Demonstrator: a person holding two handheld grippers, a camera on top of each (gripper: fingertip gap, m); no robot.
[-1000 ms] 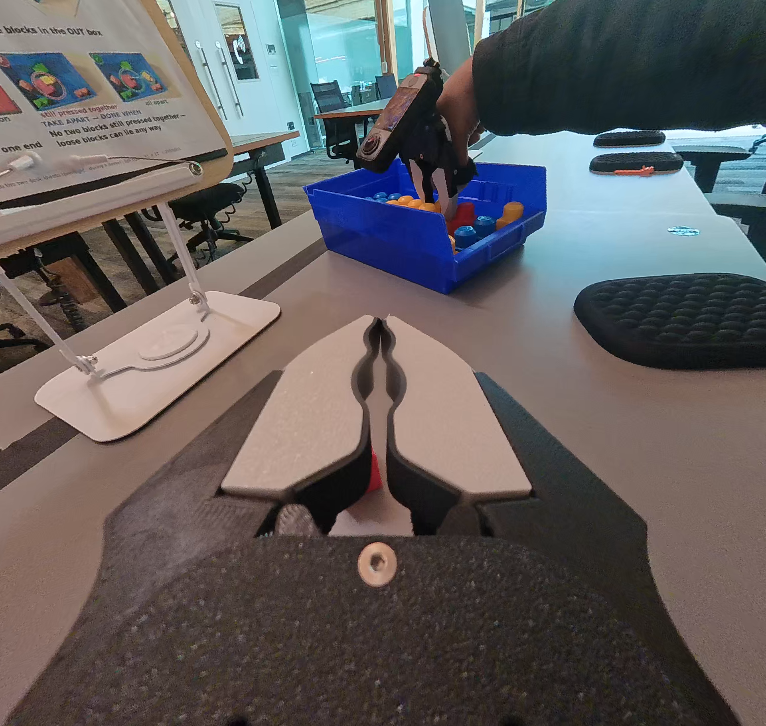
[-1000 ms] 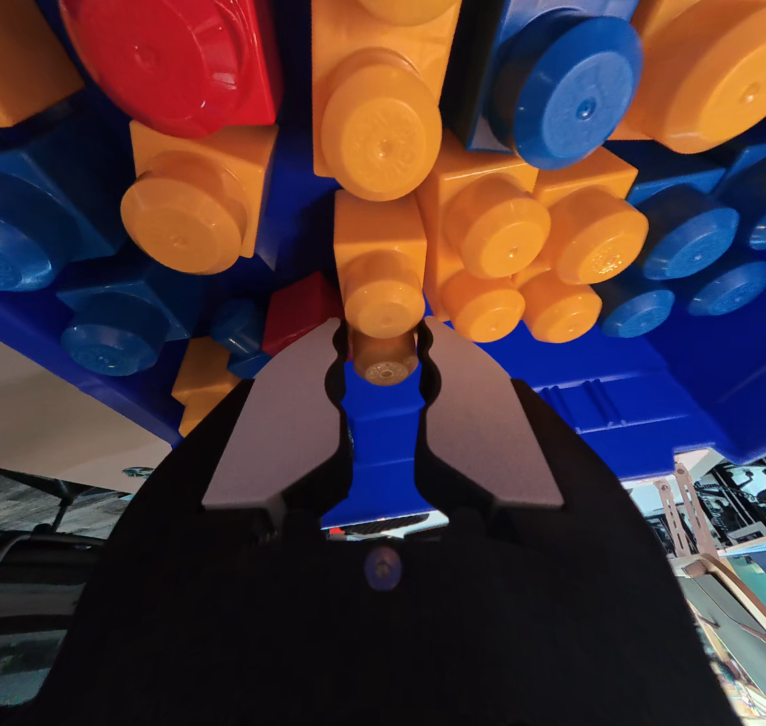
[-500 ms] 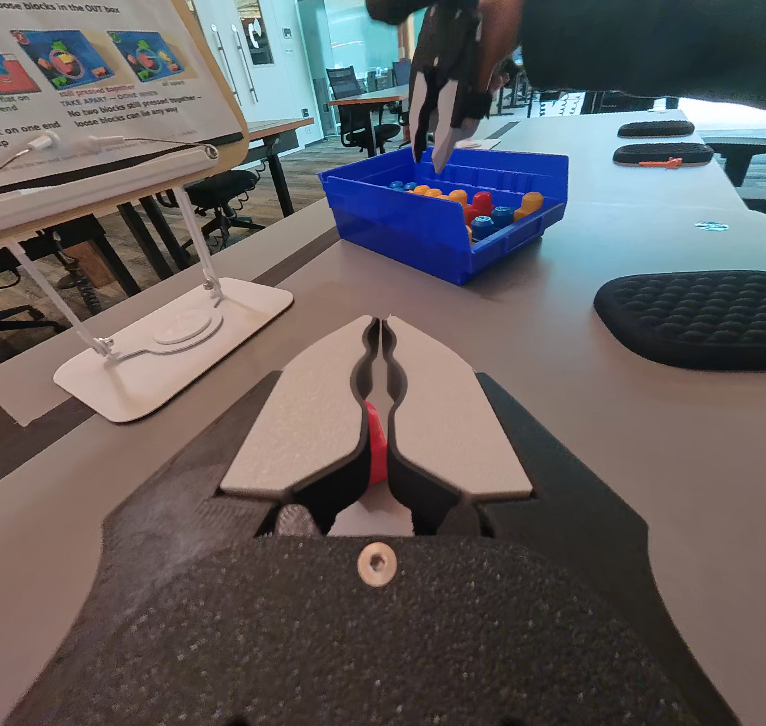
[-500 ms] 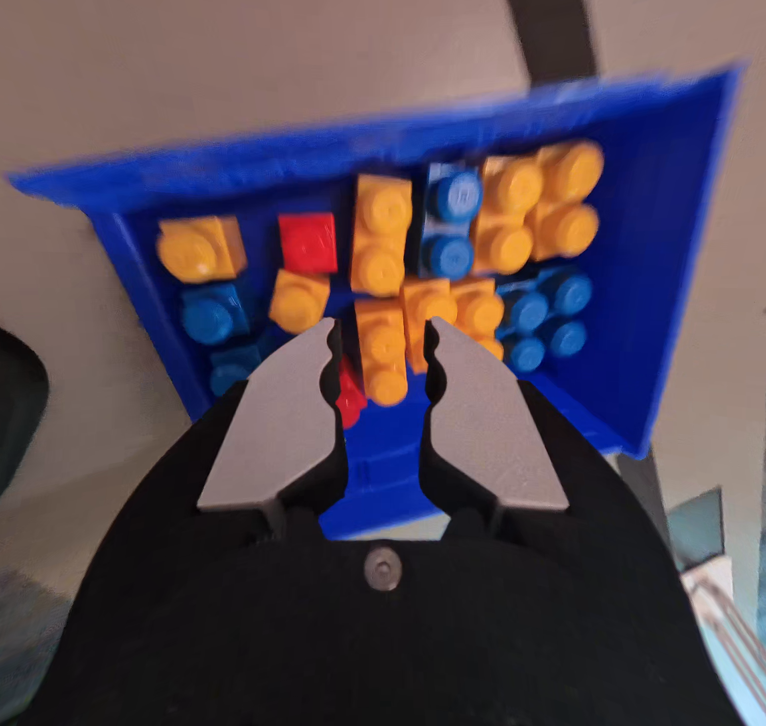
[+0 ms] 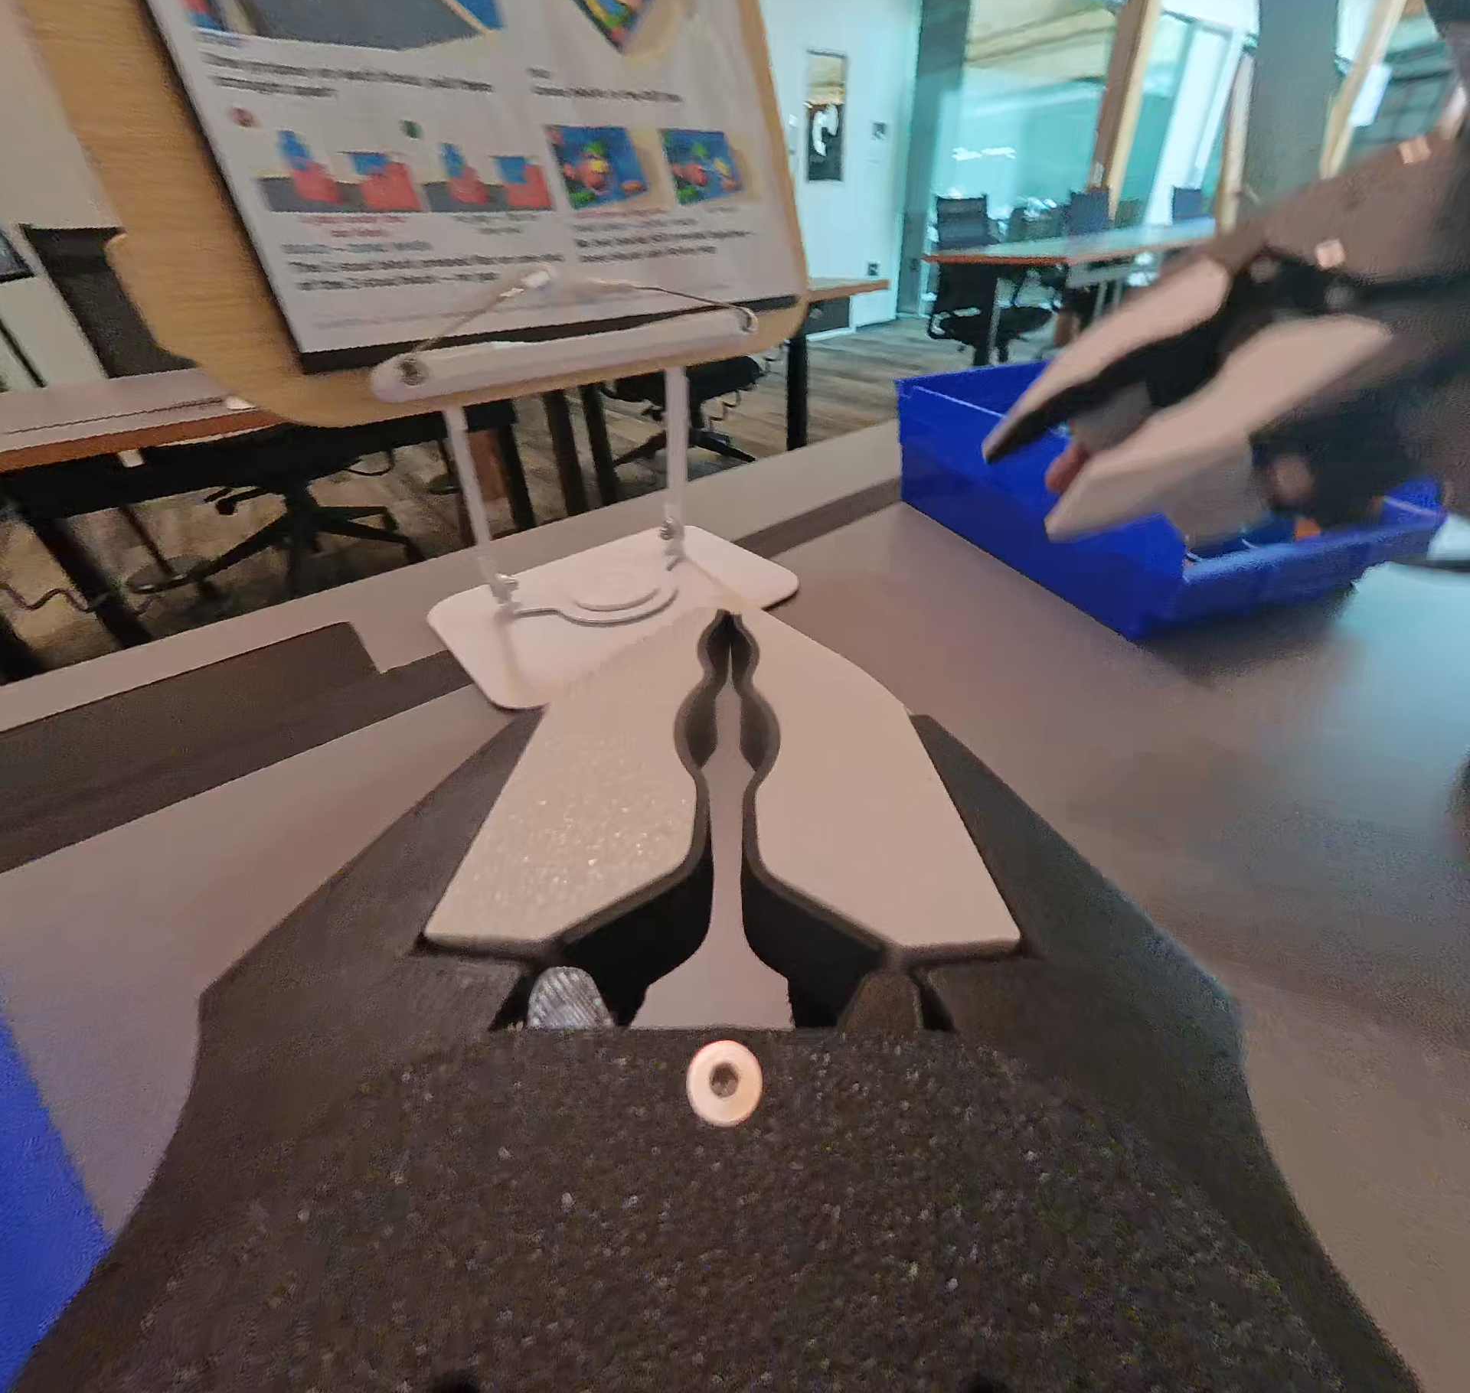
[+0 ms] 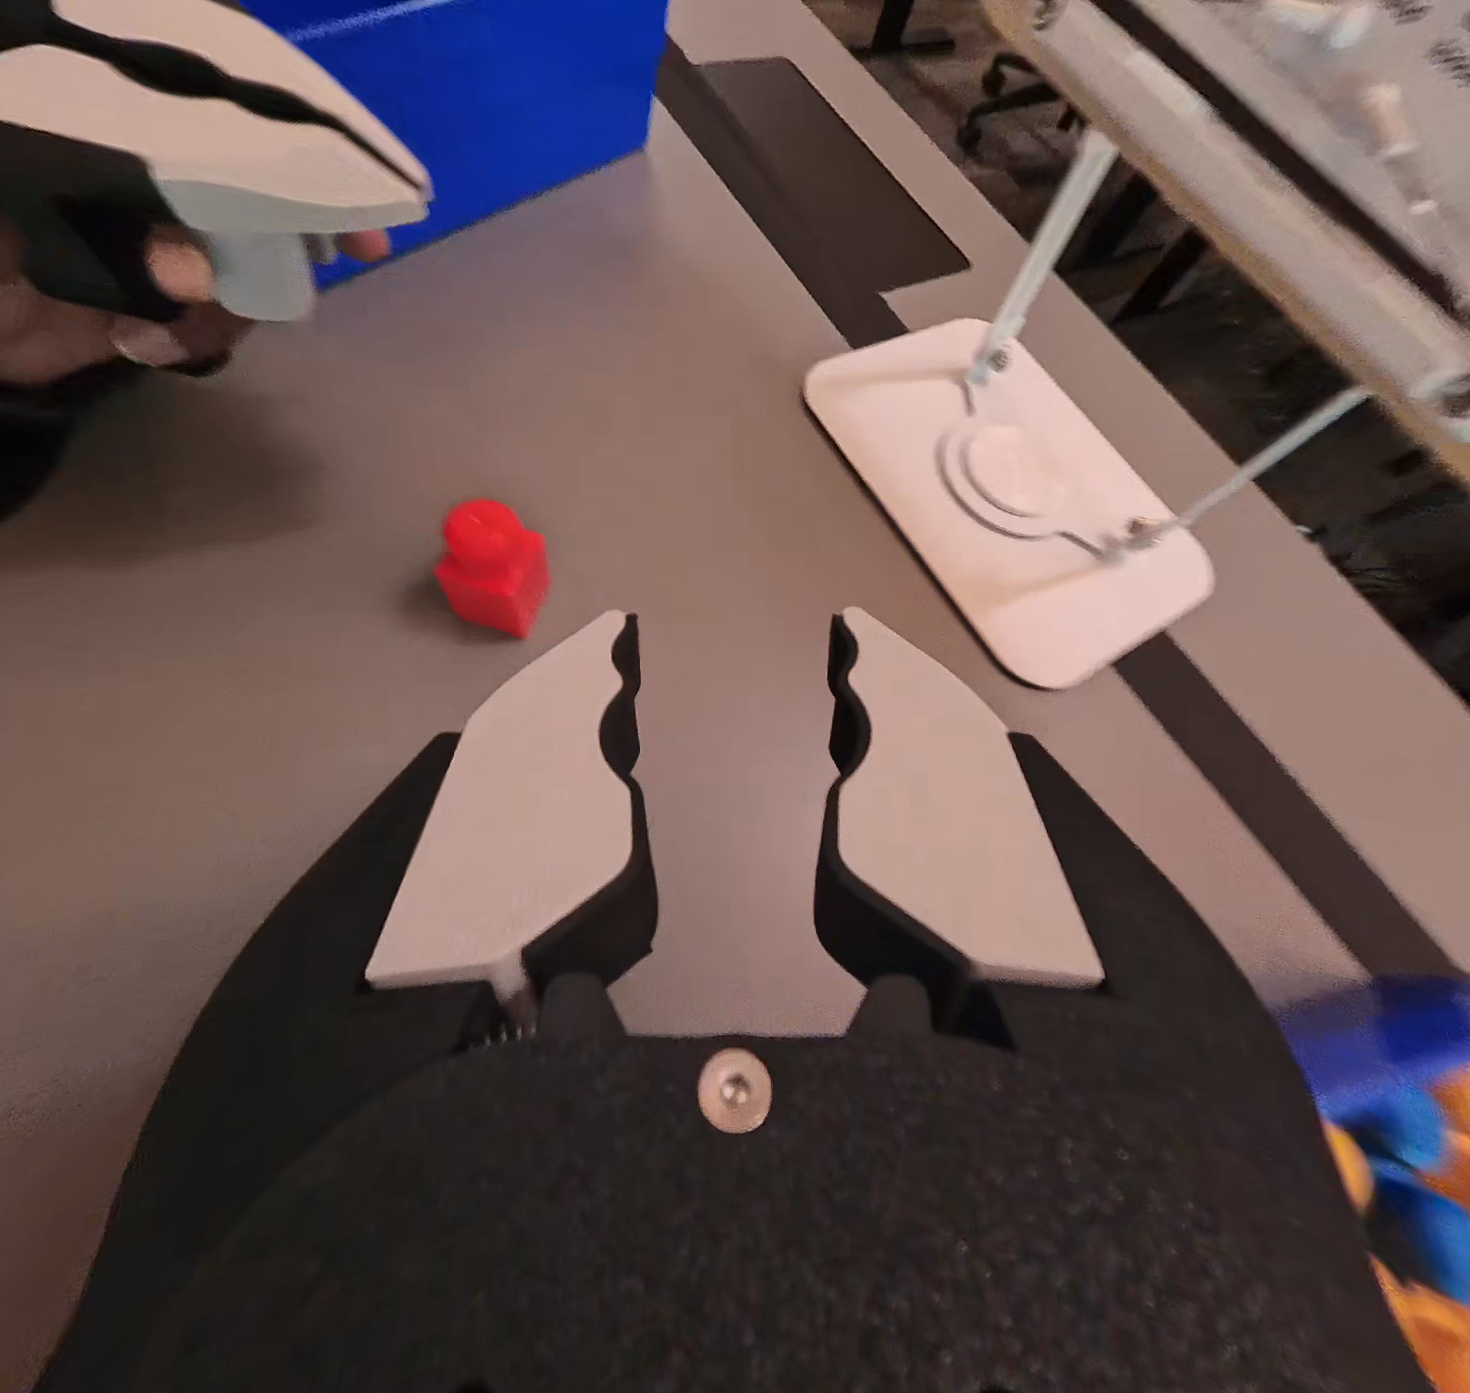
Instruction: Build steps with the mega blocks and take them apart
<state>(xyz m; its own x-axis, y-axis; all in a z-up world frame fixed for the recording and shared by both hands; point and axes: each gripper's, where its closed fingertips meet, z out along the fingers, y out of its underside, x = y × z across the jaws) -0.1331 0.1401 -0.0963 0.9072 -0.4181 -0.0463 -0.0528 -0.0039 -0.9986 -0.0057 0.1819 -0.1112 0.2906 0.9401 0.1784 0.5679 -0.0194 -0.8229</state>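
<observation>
one small red plastic single-stud block [image 6: 493,569] stands upright on the grey table [image 6: 557,369], just ahead and left of the right gripper [image 6: 732,623], whose fingers gape wide and empty. the left gripper [image 5: 730,623] has fingers pressed together, empty. two blue plastic bins show, one [image 6: 477,74] beyond the left gripper's tips, one [image 5: 1114,560] behind the right's. one white-based instruction stand [image 6: 1010,496] sits right, writing blurred.

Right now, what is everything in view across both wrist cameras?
Red block: one, red, upright on the table, apart from both grippers.
Blue bin with blocks: one, blue, beside the right gripper.
Second blue bin: one, blue, behind the left gripper.
Document stand: one, white base, table edge, carrying a printed sheet.
Table: one, grey.
Office chairs: several, dark, background.
Left hand-held gripper: shut, empty.
Right hand-held gripper: open, empty.
</observation>
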